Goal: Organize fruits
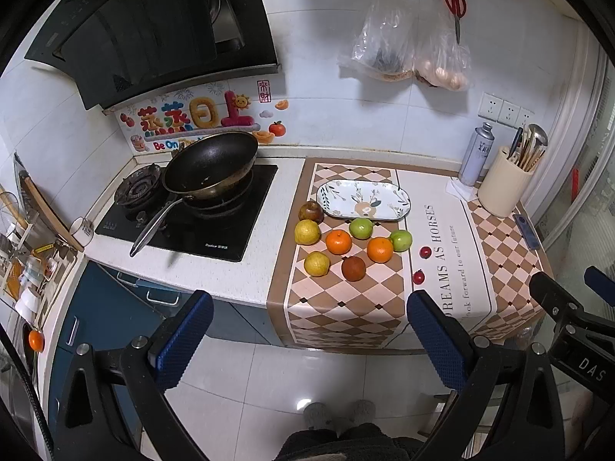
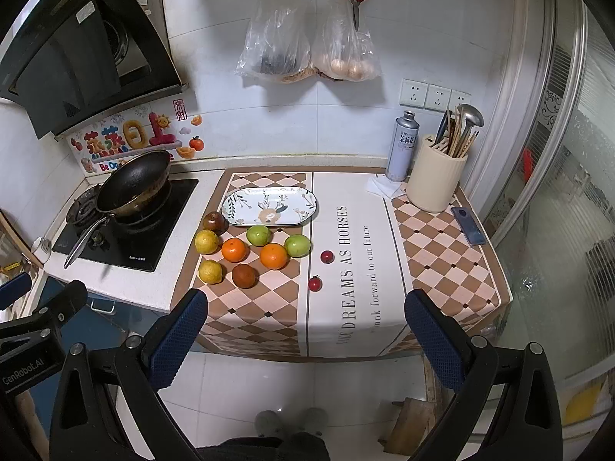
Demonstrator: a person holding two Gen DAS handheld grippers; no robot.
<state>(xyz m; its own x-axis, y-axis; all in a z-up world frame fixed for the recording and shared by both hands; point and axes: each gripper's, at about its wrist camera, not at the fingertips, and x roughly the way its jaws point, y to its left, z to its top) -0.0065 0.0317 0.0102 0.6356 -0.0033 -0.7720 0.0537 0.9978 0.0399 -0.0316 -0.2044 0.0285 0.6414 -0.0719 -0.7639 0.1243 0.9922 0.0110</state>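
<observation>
Several fruits lie on a checkered mat point(image 1: 338, 307) on the counter: two oranges point(image 1: 338, 241), two yellow citrus point(image 1: 307, 232), two green apples point(image 1: 361, 228), two brown fruits point(image 1: 353, 268) and two small red fruits point(image 1: 425, 252). An empty patterned oval plate point(image 1: 363, 199) sits just behind them. The same group shows in the right wrist view, with an orange point(image 2: 273, 256) and the plate point(image 2: 269, 206). My left gripper point(image 1: 309, 342) and right gripper point(image 2: 307, 342) are both open and empty, held off the counter's front edge, well short of the fruit.
A black wok point(image 1: 211, 167) sits on the stove point(image 1: 184, 223) left of the mat. A spray can point(image 2: 401, 146), a utensil holder point(image 2: 436, 182) and a phone point(image 2: 469, 226) stand at the back right. Bags point(image 2: 307, 46) and scissors hang on the wall.
</observation>
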